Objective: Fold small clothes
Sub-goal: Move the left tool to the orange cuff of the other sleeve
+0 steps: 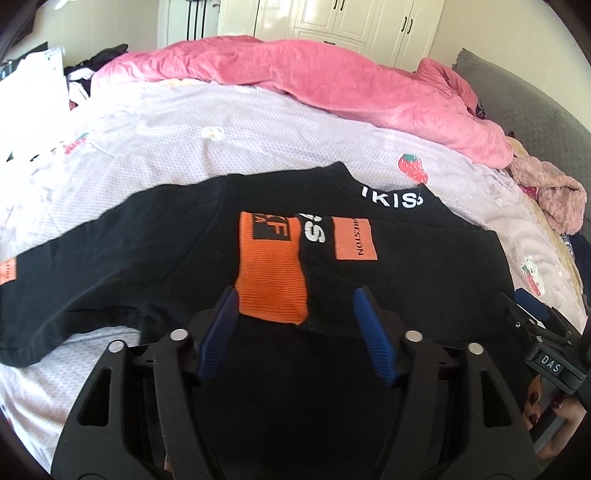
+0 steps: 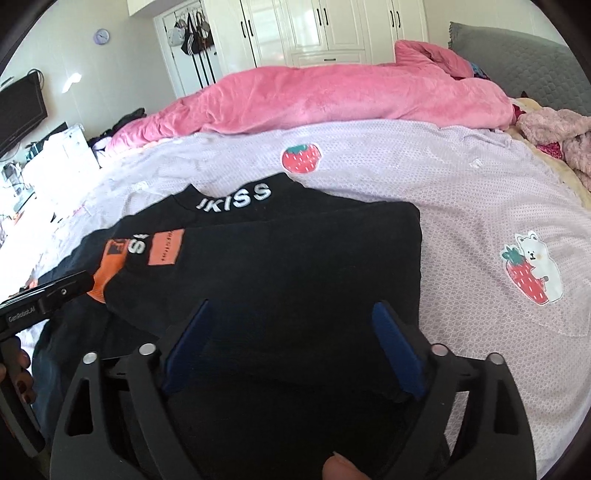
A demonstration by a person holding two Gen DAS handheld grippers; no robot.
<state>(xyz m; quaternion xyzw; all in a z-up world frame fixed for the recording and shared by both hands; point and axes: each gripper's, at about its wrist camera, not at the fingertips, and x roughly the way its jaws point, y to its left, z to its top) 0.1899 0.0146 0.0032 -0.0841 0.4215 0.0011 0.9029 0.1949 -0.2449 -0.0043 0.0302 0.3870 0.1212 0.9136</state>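
While the black top lies spread across the lilac bedsheet, its left sleeve still reaches out flat toward nine o'clock in the left wrist view, ending in a small orange tab at the frame's edge. Moving right, the other sleeve has been folded in over the chest, so its orange ribbed cuff lies at the middle of the garment, just beside an orange patch with dark lettering. Beyond these, toward twelve o'clock, the collar shows white letters. The left gripper hovers over the cuff with its blue pads standing apart; the cuff's lower edge sits between them, but neither pad presses on the cloth, so nothing is held. At four o'clock in that view the other tool's body shows, with fingers with dark nail polish wrapped around it.

In the right wrist view, the left tool enters at nine o'clock. The folded right side of the top forms a straight edge running toward one o'clock, with bare sheet beyond it. The right gripper hangs over this folded part, jaws spread wide, pads clear of the fabric and empty. Farther right, at three o'clock, a strawberry-and-bear print marks the sheet, and another strawberry lies just past the collar. A pink blanket is heaped across the bed's far side, with white wardrobes behind.
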